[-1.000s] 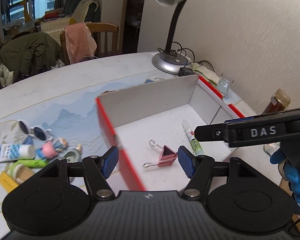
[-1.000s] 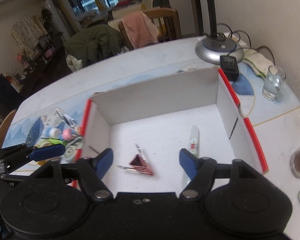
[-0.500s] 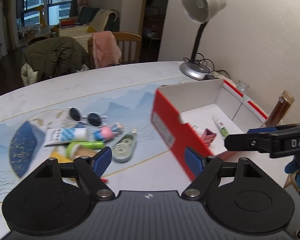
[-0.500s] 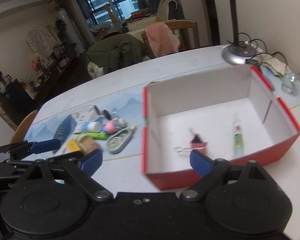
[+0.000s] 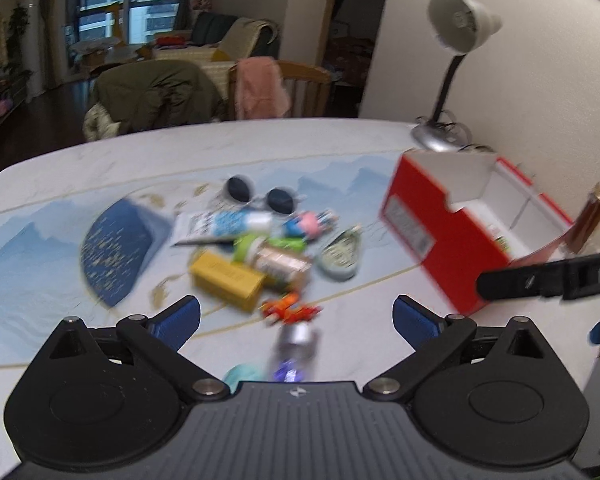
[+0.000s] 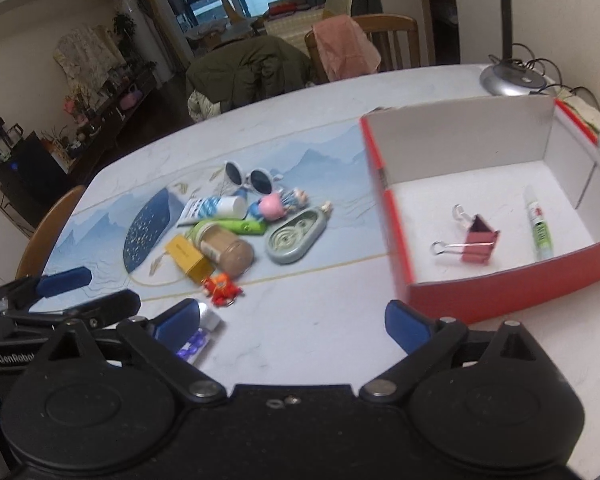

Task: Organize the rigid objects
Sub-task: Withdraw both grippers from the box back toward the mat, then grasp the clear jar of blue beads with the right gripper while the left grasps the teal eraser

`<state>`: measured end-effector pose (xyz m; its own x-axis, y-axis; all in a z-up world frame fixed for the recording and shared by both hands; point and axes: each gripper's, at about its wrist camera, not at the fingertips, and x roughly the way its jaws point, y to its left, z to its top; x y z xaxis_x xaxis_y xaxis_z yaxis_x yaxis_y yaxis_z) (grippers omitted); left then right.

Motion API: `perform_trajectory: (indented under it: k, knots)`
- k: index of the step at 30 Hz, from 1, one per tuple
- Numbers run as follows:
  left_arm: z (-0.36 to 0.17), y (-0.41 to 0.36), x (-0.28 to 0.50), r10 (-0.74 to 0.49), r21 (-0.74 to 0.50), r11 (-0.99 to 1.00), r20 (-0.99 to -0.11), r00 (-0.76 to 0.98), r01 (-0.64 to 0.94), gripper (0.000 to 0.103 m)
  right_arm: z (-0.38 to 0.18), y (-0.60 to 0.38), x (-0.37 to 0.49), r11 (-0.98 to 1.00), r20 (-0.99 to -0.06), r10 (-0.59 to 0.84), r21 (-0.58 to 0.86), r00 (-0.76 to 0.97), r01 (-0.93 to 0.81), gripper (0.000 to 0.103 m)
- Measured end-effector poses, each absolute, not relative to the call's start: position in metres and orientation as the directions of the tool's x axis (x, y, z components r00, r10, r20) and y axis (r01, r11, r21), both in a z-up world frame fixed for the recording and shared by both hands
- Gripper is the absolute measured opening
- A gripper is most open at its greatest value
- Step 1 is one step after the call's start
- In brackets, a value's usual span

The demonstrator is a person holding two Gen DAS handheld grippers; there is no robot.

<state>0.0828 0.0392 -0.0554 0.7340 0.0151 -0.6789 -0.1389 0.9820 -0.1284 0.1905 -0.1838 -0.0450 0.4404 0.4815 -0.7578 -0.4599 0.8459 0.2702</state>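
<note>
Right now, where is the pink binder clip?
In the right wrist view, the binder clip lies inside the red box, left of the glue stick.

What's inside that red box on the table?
Inside the red box lie a pink binder clip and a green-and-white tube. The near wall hides a strip of the floor behind it.

The one legible marking is "GenRobot", white lettering cut off at the last letter by the black arm of the right tongs, printed on the black body of the left tongs (image 6: 40, 322) low at the left of the right wrist view. Printing shows on the white tube (image 6: 216, 209), the glue stick (image 6: 539, 229) and the red box's (image 5: 440, 248) end label, but it is too blurred to read.
</note>
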Motion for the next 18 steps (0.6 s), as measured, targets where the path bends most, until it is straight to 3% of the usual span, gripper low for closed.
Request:
perform_trajectory:
  k: [11, 18]
  knots:
    - [-0.113, 0.081, 0.061, 0.066, -0.144, 0.960, -0.716, 0.695, -0.240, 0.103, -0.078, -0.119, 0.192, 0.825, -0.807, 0.490, 0.307, 0.330, -0.474, 0.098]
    - [-0.137, 0.085, 0.067, 0.065, -0.131, 0.964, -0.731, 0.679, -0.233, 0.103, -0.102, -0.083, 0.203, 0.837, -0.847, 0.453, 0.297, 0.279, -0.459, 0.092]
